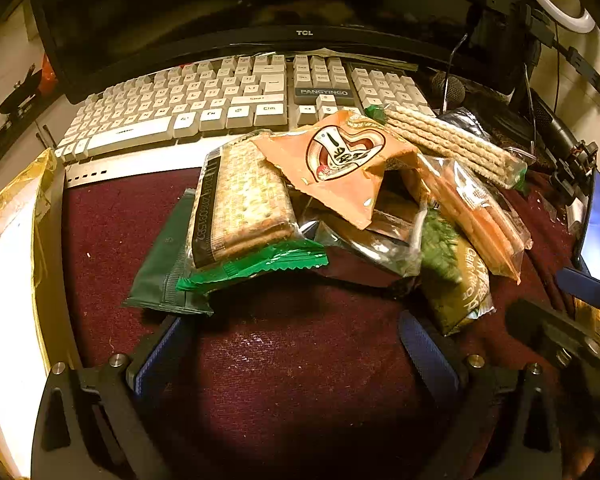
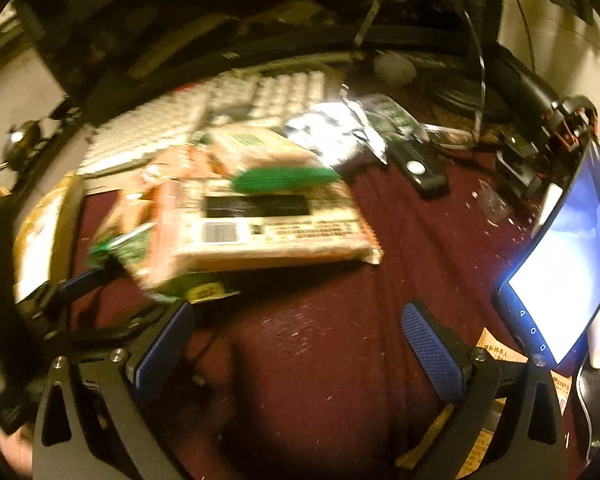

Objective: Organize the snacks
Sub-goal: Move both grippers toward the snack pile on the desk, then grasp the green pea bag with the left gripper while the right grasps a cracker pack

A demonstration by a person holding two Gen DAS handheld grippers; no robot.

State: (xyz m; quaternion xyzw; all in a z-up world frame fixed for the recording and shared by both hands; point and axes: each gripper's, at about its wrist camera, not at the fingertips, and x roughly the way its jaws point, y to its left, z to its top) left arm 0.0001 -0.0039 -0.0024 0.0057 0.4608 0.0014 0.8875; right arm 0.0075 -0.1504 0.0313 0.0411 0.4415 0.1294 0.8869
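The snacks lie heaped on the maroon cloth [image 1: 300, 360] in front of the keyboard [image 1: 220, 96]: a cracker pack [image 1: 240, 200] on a dark green packet [image 1: 160, 272], an orange wrapper [image 1: 340, 160], and a wafer-stick pack [image 1: 452, 140] on top. The left gripper [image 1: 296, 356] and right gripper [image 2: 300, 344] both hover spread wide and empty, just short of the pile. Sorting seems barely begun; next, one gripper likely needs to close on a top packet, probably the cracker pack nearest the left one
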